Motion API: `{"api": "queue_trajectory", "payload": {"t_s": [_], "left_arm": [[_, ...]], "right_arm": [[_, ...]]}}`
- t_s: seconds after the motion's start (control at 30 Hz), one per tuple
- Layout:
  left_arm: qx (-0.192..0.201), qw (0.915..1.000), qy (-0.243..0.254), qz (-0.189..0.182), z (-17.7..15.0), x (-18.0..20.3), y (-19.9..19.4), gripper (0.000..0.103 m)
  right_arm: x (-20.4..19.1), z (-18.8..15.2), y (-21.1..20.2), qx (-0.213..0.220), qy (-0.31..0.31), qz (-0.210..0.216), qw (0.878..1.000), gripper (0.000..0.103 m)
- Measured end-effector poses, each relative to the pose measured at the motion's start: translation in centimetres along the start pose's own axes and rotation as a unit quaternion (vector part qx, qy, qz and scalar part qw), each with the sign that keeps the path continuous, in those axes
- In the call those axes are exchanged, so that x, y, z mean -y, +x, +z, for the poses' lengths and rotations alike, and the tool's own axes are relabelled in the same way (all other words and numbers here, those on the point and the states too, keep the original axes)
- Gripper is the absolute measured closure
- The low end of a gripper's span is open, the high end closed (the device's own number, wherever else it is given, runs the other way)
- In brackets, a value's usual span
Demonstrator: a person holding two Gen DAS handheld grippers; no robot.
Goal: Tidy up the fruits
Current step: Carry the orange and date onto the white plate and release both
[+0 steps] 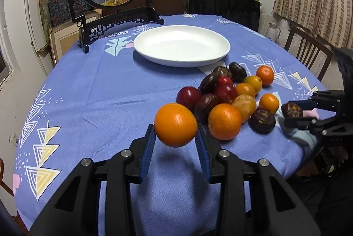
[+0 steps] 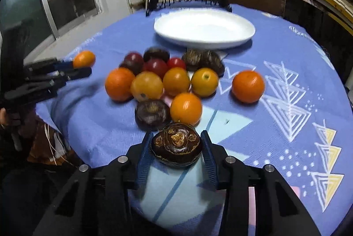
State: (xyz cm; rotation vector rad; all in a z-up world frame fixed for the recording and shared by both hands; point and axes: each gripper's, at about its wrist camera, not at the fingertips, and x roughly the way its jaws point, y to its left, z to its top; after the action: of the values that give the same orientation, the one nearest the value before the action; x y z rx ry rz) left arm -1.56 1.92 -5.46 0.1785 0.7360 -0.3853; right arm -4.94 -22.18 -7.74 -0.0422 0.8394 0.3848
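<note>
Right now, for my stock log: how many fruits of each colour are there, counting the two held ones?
Orange fruits: 4, one in the left tool
Yellow-orange fruits: 3
Red fruits: 3
Dark brown fruits: 6, one in the right tool
Total: 16

Both wrist views look low and close across the blue-clothed round bench (image 1: 99,92), sharing the empty white oval plate (image 1: 182,44) (image 2: 204,26) and the clustered fruits from opposite sides.
</note>
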Motion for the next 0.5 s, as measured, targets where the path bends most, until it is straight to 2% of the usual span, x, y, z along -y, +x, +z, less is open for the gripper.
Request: {"api": "queue_trajectory", "payload": {"t_s": [0.1, 0.27, 0.4, 0.5], "left_arm": [[0.005, 1.0000, 0.005, -0.004, 1.3, 0.0, 0.1, 0.067], [0.016, 0.9997, 0.012, -0.014, 5.5, -0.2, 1.8, 0.067], [0.013, 0.9995, 0.004, -0.029, 10.1, -1.2, 5.1, 0.067], [-0.003, 0.9996, 0.000, -0.030, 13.7, -2.0, 8.9, 0.067]], "right_arm": [[1.1, 1.5, -0.9, 0.023, 0.012, 0.011, 1.000, 0.059], [4.1, 6.4, 0.0, 0.045, 0.049, 0.013, 0.998, 0.059], [6.5, 11.5, 2.3, 0.052, 0.062, 0.021, 0.997, 0.059], [9.4, 16.1, 6.2, 0.034, 0.087, 0.026, 0.995, 0.059]]}}
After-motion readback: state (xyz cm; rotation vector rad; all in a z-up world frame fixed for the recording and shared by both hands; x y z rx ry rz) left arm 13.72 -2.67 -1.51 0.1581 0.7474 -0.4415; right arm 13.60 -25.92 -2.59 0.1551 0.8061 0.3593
